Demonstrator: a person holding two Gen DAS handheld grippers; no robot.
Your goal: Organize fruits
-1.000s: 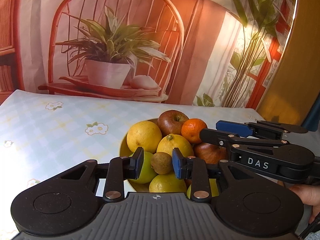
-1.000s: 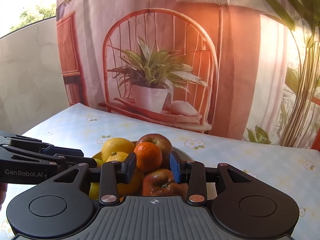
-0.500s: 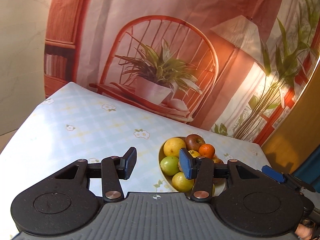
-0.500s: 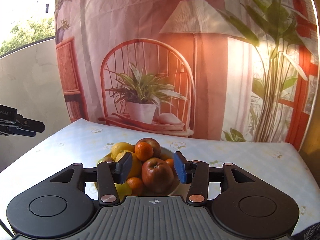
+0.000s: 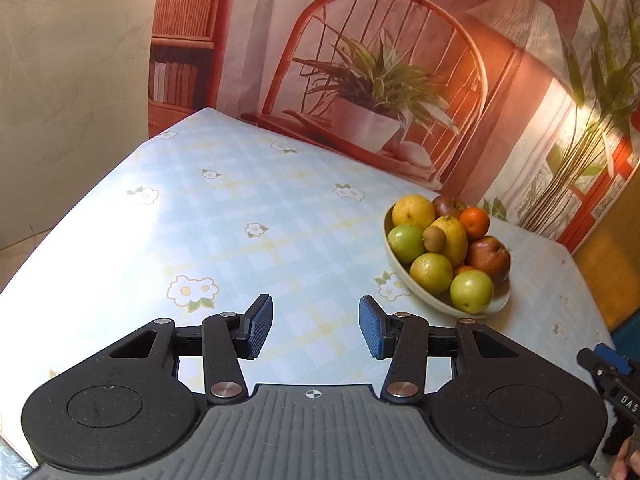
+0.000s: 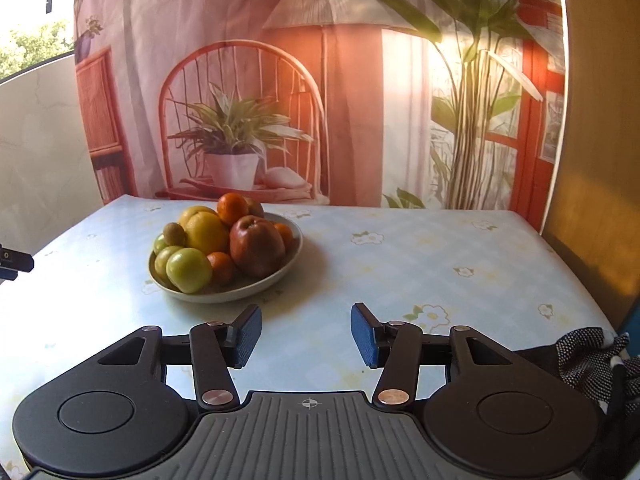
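1. Both grippers are off the fruit. Left gripper [image 5: 316, 326]: jaws apart, nothing between them, only the flowered tablecloth [image 5: 224, 216] beneath. Right gripper [image 6: 306, 334]: jaws opening, empty as well.
2. The task's things all sit heaped in the bowl [image 6: 256, 286], which stands on the cloth ahead of and left of the right gripper, well apart from it. From the left wrist the bowl [image 5: 404, 276] lies ahead and to the right.
3. My reading: the pile looks complete and I am backing clear, or lining up for another pick. I cannot say which.
4. If I go back in: take a top fruit first. The mandarin [image 6: 233, 209] and the kiwi [image 6: 175, 233] perch high and could roll if I nudge their neighbours. Approach from above, jaws wide, close slowly across the middle.
5. The red apple [image 6: 256, 251] leans towards the near rim; avoid bumping it outward.
6. Left wrist only: the yellow citrus [image 5: 413, 211] at the far rim, in full, and the tip of the other gripper at the right edge.
7. Right wrist only: the small orange fruit [image 6: 221, 267] tucked low between green fruit [image 6: 189, 270] and apple, a patterned sleeve [image 6: 592, 354] at lower right, and the empty right half of the table.
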